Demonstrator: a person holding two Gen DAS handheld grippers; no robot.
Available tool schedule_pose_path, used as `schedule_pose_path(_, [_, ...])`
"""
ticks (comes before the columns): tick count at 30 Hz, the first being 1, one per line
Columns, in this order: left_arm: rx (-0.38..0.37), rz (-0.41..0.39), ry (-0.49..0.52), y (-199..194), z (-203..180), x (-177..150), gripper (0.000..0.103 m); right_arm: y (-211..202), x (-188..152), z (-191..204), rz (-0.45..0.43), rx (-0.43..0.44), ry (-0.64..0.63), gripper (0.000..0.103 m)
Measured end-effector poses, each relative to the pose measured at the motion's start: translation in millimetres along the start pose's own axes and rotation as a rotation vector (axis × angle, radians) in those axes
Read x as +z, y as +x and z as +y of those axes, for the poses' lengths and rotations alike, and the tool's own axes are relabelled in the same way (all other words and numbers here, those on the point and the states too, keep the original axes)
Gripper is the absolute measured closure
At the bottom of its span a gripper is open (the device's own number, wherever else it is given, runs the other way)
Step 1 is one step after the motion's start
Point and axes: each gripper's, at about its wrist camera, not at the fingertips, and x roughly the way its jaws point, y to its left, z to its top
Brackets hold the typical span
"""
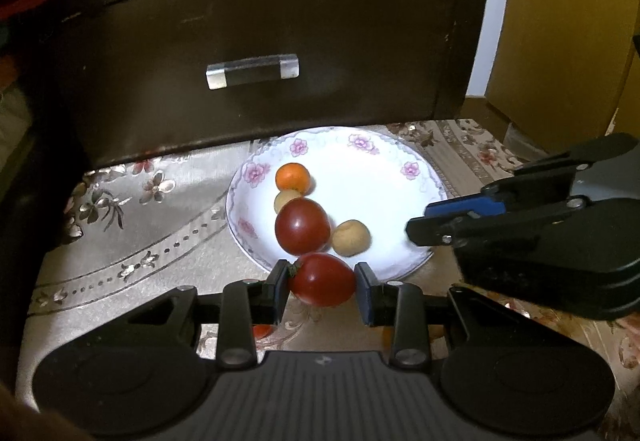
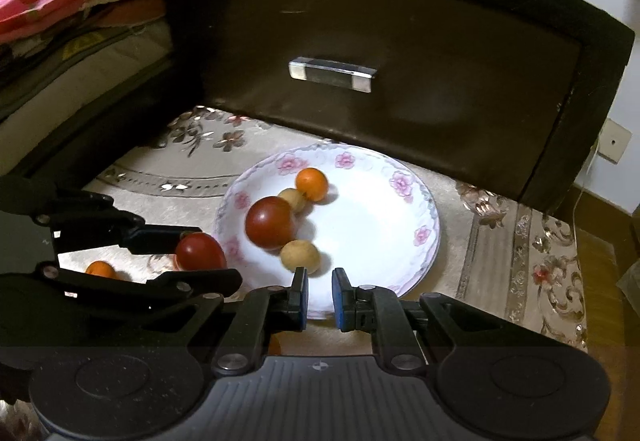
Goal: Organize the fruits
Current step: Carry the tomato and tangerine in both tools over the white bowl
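On floral tablecloth (image 1: pixel 132 241), near dark drawer front (image 1: pixel 256 53), sits flowered white plate (image 1: pixel 384 177). Plate holds red tomato (image 1: pixel 302 226), small orange (image 1: pixel 293 177), two tan round fruits (image 1: pixel 351 238). Left gripper (image 1: pixel 322 281) clamped on second tomato (image 1: pixel 322 279) at plate's near rim. Right gripper (image 2: pixel 320 291) slightly apart, holding nothing, over plate's near edge. Another orange (image 2: pixel 100 269) on cloth, left.

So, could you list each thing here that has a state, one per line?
Left tool: shut on the red tomato, just short of the plate rim.
Right tool: open, empty, over the plate's near edge.
Plate: holds four fruits.
Drawer: front faces us, handle untouched.
Small orange: on the cloth, off the plate.
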Motion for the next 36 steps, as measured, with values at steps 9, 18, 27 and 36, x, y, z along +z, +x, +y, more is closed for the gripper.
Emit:
schedule_pose_path(9, [-0.009, 0.021, 0.012, -2.8, 0.3, -6.9, 0.063, 0.2, -12.2, -12.2, 0.074, 0.063, 0.051, 0.09])
schedule_pose_path(18, [0.008, 0.032, 0.003, -4.1, 8.1, -10.5, 0.063, 4.7, -21.4, -1.4, 0.13, 0.169, 0.063, 0.07])
schedule_pose_path(27, [0.019, 0.044, -0.006, -8.4, 17.1, -18.1, 0.063, 9.7, -22.5, 13.6, 0.172, 0.229, 0.02, 0.07])
schedule_pose_path(36, [0.01, 0.056, -0.001, -7.7, 15.3, -20.4, 0.063, 15.9, -24.2, 29.6, 0.194, 0.246, -0.006, 0.08])
